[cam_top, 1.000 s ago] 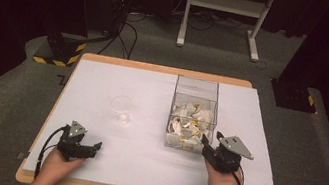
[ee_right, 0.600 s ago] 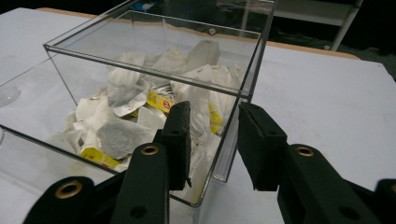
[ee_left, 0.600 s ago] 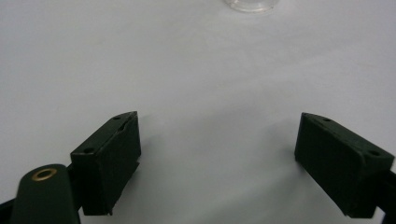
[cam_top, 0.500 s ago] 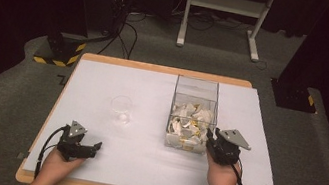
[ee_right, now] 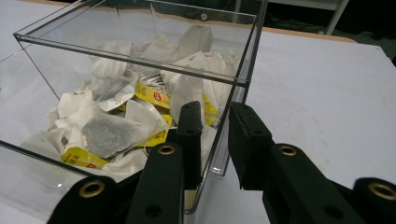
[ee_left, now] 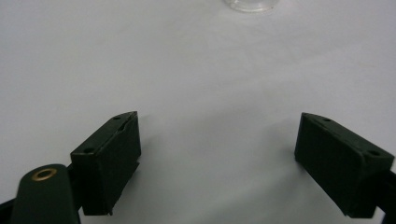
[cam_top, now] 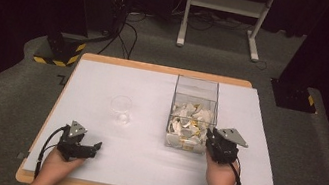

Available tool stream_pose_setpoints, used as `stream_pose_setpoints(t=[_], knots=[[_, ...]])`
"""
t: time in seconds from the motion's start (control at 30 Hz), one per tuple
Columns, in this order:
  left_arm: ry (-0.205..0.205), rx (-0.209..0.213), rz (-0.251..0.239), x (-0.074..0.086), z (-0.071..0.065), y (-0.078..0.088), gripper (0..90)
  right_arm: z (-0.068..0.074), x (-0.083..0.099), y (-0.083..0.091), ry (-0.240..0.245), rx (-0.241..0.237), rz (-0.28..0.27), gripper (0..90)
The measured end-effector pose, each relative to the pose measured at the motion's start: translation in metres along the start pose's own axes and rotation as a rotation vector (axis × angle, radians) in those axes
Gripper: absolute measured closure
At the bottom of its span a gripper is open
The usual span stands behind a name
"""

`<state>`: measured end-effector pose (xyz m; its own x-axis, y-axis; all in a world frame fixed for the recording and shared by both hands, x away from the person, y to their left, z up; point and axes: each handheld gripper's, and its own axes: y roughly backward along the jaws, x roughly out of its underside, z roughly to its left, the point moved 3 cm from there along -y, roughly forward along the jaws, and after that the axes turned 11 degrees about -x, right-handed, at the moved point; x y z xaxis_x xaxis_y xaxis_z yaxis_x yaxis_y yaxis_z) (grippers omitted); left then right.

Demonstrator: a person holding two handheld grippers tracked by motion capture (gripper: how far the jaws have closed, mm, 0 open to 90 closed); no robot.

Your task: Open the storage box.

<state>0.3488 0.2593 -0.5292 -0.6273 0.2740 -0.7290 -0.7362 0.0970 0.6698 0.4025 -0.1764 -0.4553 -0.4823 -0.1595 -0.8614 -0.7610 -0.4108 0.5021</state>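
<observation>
Tea bags, too many to count, fill one clear plastic box on the white counter. One small clear glass cup stands left of it. Right tool, nearly closed, has moved to straddle the box's near corner wall. Left tool spreads wide, empty.

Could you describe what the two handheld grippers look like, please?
Both are black, with two blocky rectangular jaws on arms fastened by brass-coloured rivets. The left gripper and the right gripper each carry a grey three-cornered plate on top and trail a black cable. Forearms look bare; no sleeves visible.
</observation>
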Motion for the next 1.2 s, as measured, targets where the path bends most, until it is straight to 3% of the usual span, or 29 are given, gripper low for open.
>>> stream_pose_setpoints(t=[1.2], knots=[[-0.001,0.000,0.000,0.000,0.000,0.000,14.9,0.010,0.017,0.022,0.001,-0.035,-0.005,74.5]])
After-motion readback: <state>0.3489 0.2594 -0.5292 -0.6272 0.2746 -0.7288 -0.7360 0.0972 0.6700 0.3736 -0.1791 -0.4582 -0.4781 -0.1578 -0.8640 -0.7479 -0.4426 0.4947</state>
